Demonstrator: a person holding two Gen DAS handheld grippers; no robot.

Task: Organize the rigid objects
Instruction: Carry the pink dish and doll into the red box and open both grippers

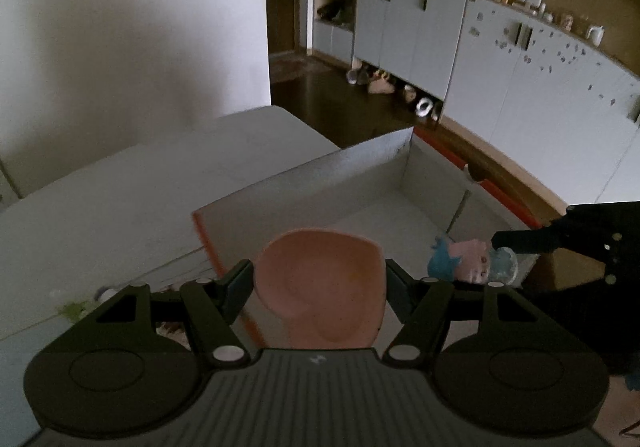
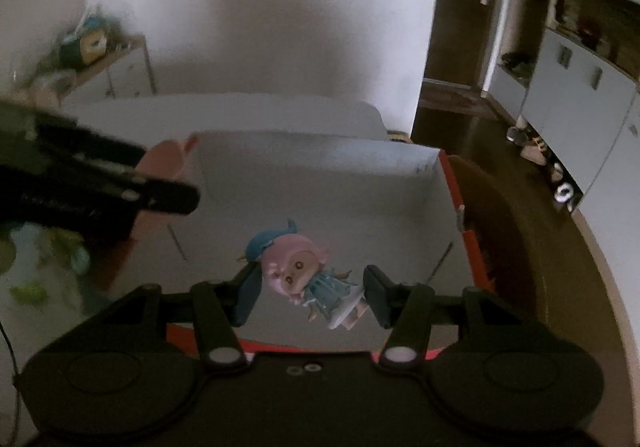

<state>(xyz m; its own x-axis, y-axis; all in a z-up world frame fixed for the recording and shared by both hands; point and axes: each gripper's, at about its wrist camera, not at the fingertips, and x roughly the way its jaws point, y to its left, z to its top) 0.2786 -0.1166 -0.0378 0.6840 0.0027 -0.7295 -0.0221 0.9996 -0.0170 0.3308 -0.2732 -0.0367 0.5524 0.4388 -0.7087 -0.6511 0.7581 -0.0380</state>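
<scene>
My left gripper is shut on a pink shallow dish, which stands up between its fingers above the near left corner of an open white box with orange outer sides. My right gripper is shut on a small doll with pink hair, a blue hat and a blue dress, held tilted over the box floor. In the left wrist view the doll shows at the right, at the tip of the black right gripper. In the right wrist view the pink dish shows at the left behind the blurred left gripper.
The box rests on a white surface against a white wall. Small green bits lie left of the box. A cluttered side shelf stands at the far left. Dark floor, pale cabinets and shoes lie beyond the box.
</scene>
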